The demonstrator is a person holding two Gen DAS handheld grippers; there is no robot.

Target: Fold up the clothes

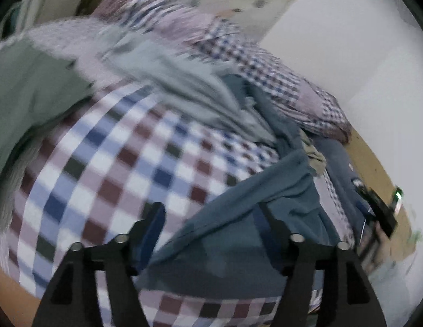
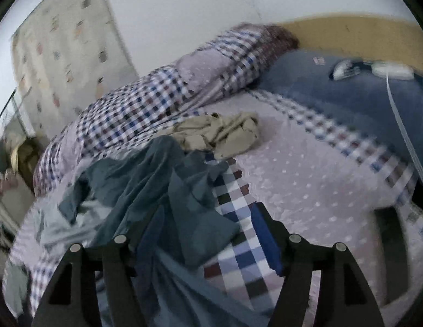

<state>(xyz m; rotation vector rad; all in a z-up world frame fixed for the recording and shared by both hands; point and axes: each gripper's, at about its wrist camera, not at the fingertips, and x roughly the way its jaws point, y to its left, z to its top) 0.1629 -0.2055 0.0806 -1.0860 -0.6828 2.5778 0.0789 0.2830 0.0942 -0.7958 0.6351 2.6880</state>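
Your crumpled teal cotton garment (image 1: pixel 238 218) lies bunched on the checked bedsheet (image 1: pixel 107 169). Your left gripper (image 1: pixel 211 218) is spread wide, the cloth draped between its fingers. Your right gripper (image 2: pixel 204 220) is also spread, over the garment's edge (image 2: pixel 162 179); bare dotted sheet lies open rightward.

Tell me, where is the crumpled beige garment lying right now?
In the right wrist view, the beige garment lies mid-bed, just beyond the teal garment and beside the rolled checked quilt.
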